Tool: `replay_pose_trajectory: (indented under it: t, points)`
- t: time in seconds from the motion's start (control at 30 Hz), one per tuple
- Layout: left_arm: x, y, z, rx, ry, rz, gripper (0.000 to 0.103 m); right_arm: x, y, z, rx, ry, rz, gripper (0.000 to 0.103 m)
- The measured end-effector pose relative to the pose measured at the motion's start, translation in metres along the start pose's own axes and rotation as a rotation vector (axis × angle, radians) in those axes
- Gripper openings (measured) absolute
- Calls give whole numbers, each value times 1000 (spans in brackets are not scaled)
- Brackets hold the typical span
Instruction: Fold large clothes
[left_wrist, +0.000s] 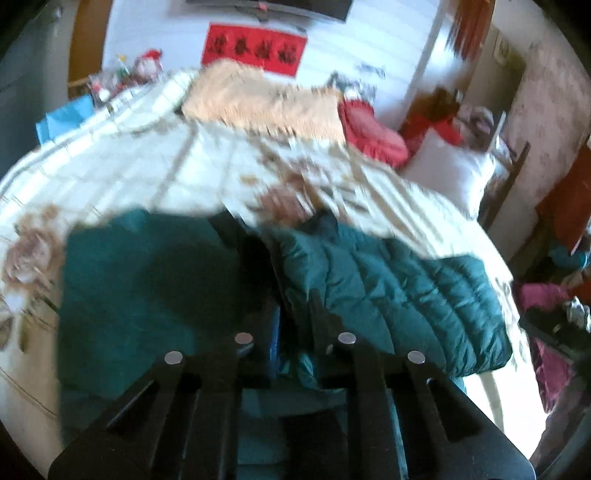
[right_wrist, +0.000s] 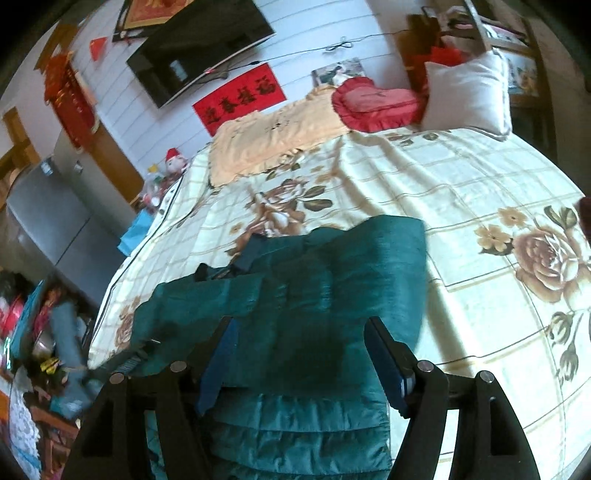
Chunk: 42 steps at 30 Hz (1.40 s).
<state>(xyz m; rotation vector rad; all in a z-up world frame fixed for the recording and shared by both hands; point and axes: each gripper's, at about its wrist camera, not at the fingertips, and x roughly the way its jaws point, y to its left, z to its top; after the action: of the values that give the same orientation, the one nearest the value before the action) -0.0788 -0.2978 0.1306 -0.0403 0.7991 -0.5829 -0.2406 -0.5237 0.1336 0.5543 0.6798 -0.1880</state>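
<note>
Teal puffer jacket (right_wrist: 303, 295) on bed (right_wrist: 461, 177), near its front edge: soft, bulky, slippery; grip hem. Left gripper (left_wrist: 291, 328) pressed together; right gripper (right_wrist: 299, 354) spread above the jacket.

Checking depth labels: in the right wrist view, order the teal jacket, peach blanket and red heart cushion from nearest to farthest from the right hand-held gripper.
1. Teal jacket, under the right hand-held gripper.
2. Peach blanket, mid-bed, left.
3. Red heart cushion, by the wall.
</note>
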Motion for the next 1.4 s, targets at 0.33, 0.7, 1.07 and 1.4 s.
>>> replay_pose_trajectory:
  t: [0.33,0.7,1.07,1.4]
  points:
    - [-28,73,13,-57,-58,106,12,37,23,-1,-35,45,31,68]
    - [-4,118,-34,-106,45,164,12,112,65,-23,-174,175,-7,68]
    - [-43,125,-17,-162,4,117,57,80,41,-4,-158,92,-49,68]
    - [13,108,-4,-126,54,188,59,117,47,23,-147,74,-126,68]
